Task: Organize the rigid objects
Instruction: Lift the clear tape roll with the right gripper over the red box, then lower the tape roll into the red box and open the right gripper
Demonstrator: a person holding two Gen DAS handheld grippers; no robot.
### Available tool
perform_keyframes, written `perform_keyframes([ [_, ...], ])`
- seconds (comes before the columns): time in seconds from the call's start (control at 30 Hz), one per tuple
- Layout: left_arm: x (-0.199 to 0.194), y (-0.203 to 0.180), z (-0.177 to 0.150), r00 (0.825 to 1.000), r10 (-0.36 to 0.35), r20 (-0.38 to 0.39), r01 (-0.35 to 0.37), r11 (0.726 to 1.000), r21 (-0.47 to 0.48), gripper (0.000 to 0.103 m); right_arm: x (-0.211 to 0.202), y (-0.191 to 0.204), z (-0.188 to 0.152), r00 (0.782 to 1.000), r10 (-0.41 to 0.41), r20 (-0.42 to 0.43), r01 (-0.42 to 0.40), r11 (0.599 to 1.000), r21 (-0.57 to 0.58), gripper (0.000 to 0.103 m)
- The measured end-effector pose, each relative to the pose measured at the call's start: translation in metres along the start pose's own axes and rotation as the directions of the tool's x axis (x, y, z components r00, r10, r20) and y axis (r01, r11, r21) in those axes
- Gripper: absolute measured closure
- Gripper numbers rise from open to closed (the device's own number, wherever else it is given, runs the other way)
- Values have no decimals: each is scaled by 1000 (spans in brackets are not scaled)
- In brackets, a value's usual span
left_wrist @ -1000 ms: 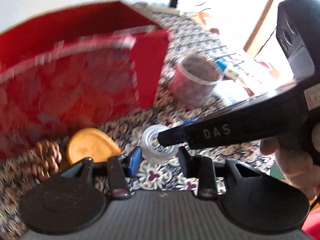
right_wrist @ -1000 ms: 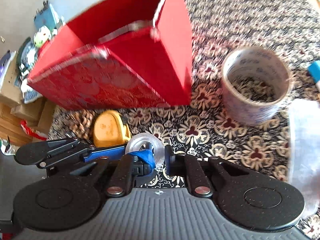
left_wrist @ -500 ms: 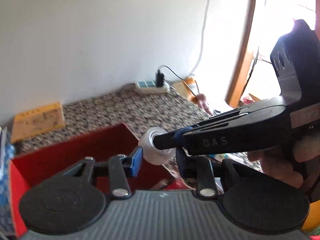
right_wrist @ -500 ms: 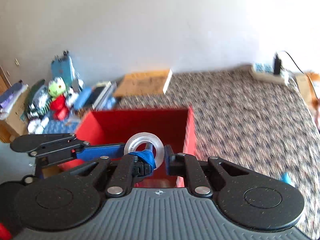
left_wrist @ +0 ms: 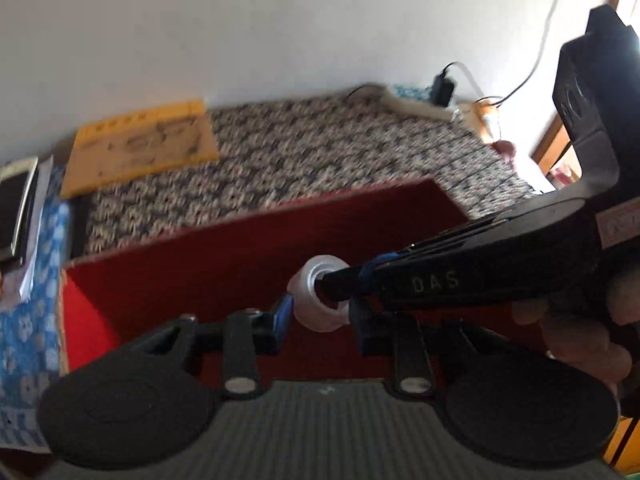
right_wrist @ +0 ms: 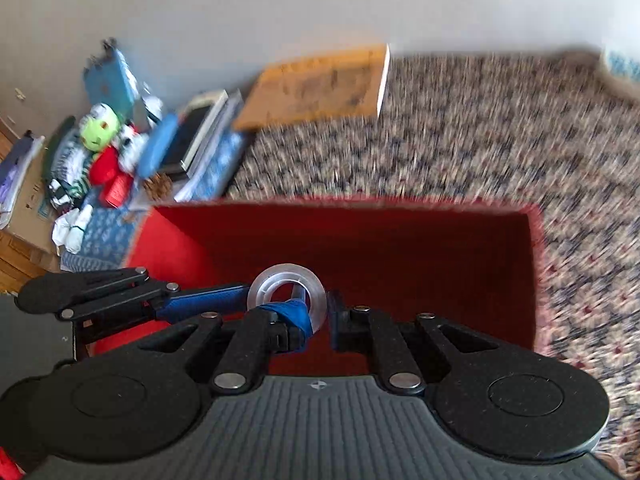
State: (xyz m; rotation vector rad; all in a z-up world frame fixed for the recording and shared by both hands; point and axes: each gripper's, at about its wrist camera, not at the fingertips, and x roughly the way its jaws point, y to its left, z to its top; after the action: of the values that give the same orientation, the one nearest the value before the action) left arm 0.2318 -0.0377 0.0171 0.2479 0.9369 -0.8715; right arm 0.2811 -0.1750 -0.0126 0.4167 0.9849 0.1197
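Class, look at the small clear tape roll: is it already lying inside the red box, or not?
Not yet: the tape roll hangs above the red box, held by both tongs.

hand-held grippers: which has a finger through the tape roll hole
The right hand-held gripper: one finger passes through the tape roll; the left hand-held gripper's fingers flank it.

A lived-in home room; a floral patterned cloth (right_wrist: 460, 128) covers the surface below a plain wall (left_wrist: 280, 20); a power strip (left_wrist: 416, 104) with a plugged charger lies at the wall; books (right_wrist: 200, 136) and soft toys (right_wrist: 100, 132) clutter one side.
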Motion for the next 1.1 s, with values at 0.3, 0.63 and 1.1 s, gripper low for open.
perform_keyframes([
  [0.3, 20, 30, 5, 989, 72, -130, -89, 988, -125, 81, 43, 0, 4, 995, 27, -93, -20, 997, 78, 103],
  [0.63, 27, 32, 1, 983, 50, -178, -73, 989, -125, 75, 45, -27, 2, 998, 36, -54, -25, 981, 195, 102],
  [1.1, 21, 4, -11, 983, 71, -168, -71, 997, 7, 68, 21, -34, -21, 997, 45, -55, -31, 971, 237, 100],
])
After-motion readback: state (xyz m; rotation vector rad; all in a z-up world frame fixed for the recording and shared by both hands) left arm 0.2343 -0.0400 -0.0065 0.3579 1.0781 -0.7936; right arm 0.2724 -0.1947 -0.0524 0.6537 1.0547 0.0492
